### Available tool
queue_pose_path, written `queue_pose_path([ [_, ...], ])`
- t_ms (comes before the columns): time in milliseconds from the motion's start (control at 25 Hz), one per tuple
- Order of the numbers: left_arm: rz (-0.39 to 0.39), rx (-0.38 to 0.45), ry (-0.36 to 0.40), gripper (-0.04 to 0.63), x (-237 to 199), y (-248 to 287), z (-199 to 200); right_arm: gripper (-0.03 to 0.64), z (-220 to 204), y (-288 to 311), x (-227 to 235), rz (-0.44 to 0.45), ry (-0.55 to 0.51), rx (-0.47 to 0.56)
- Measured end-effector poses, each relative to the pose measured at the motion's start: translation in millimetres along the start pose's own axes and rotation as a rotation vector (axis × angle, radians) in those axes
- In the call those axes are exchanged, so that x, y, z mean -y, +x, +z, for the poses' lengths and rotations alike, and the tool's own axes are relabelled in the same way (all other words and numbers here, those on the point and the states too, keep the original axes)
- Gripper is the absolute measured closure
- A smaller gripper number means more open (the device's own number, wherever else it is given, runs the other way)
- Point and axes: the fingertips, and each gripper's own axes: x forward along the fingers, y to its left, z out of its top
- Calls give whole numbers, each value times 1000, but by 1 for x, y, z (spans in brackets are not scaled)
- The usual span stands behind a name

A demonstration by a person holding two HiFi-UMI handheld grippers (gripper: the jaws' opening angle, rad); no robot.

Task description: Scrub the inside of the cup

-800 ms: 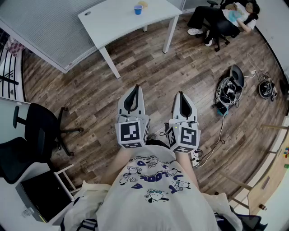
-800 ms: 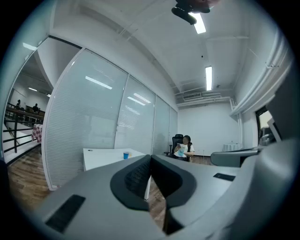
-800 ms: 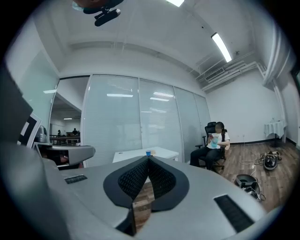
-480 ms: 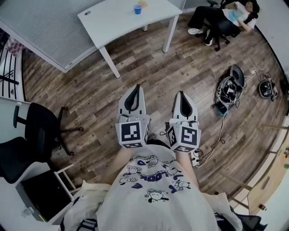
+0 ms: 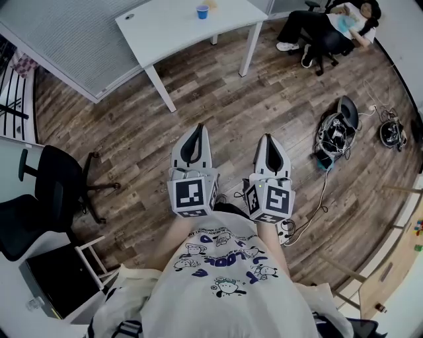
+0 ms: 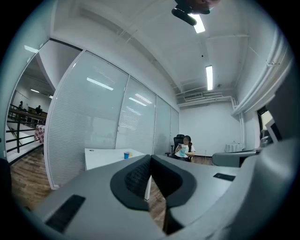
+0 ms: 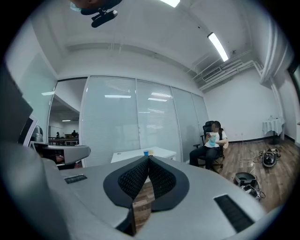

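A small blue cup [image 5: 202, 12] stands on the white table [image 5: 165, 30] far ahead, with a yellowish thing [image 5: 211, 5] beside it. The cup shows tiny in the left gripper view [image 6: 126, 155] and in the right gripper view [image 7: 146, 153]. My left gripper [image 5: 197, 127] and right gripper [image 5: 266, 137] are held level side by side in front of my chest, over the wooden floor, well short of the table. Both are shut with nothing between the jaws.
A black office chair [image 5: 46, 198] stands at the left by a white desk [image 5: 20, 304]. A person sits on a chair [image 5: 327, 26] at the far right. Bags and cables [image 5: 337, 132] lie on the floor to the right. A glass partition [image 6: 93, 122] runs behind the table.
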Motion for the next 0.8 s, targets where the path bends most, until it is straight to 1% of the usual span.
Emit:
queue_pose_path([
  [240,22,7,-1,568,4,-7,-2,620,-4,-3,1,24,10,-7],
  [520,30,-14,-1,566,7,-6,-6,620,-7,0,0,51,4,-20],
  [800,31,-35,-4,566,1,17,-11,620,-10,19,9,30,5,-35],
])
